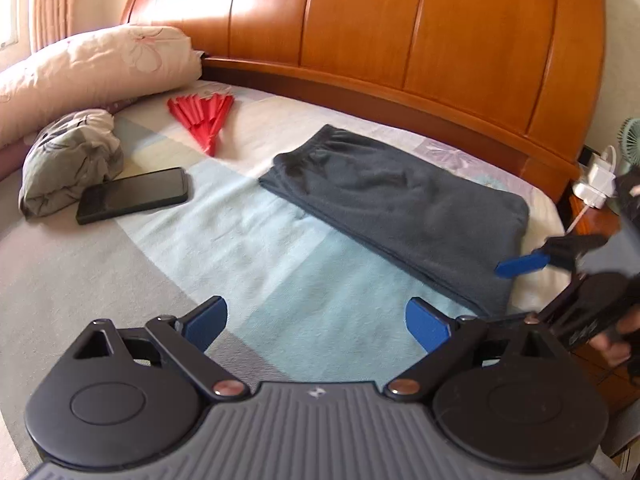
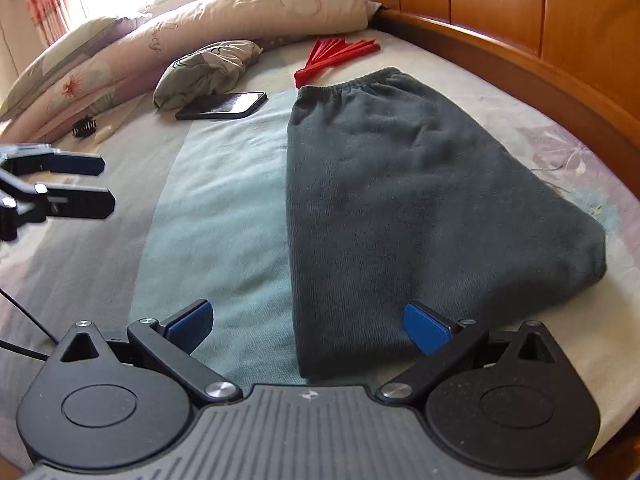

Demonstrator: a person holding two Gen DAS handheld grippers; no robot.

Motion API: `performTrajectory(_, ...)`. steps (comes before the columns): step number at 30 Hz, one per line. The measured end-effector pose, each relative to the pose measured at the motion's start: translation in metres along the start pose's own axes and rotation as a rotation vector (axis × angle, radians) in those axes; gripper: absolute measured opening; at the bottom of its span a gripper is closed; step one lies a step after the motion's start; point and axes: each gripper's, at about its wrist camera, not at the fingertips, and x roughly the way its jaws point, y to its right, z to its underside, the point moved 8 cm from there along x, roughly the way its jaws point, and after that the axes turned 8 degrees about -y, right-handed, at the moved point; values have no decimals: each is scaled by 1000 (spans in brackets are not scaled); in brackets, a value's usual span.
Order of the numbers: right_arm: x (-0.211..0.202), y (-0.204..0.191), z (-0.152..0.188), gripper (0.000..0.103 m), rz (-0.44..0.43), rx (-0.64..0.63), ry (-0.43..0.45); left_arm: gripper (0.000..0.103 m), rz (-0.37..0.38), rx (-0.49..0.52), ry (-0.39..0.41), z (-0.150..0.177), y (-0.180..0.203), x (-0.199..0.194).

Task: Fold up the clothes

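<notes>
Dark grey shorts (image 2: 400, 208) lie folded flat on the bed (image 2: 224, 184), waistband toward the headboard (image 1: 400, 32). My right gripper (image 2: 308, 326) hangs spread over their near edge, nothing pinched. My left gripper (image 1: 316, 324) is spread too, over bare sheet beside them.

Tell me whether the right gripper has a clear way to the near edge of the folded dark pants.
Probably yes. The right gripper is open and empty, with the near edge of the pants lying between and just beyond its fingers. Nothing lies on that edge, and the left gripper is off to the side.
</notes>
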Motion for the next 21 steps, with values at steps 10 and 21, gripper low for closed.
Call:
performTrajectory(10,-17,103,-25,103,100,207,157,96,-5,13,-41,16,2,5)
performTrajectory(21,-44,142,2,103,-6,396,242,96,-9,26,-64,14,9,14)
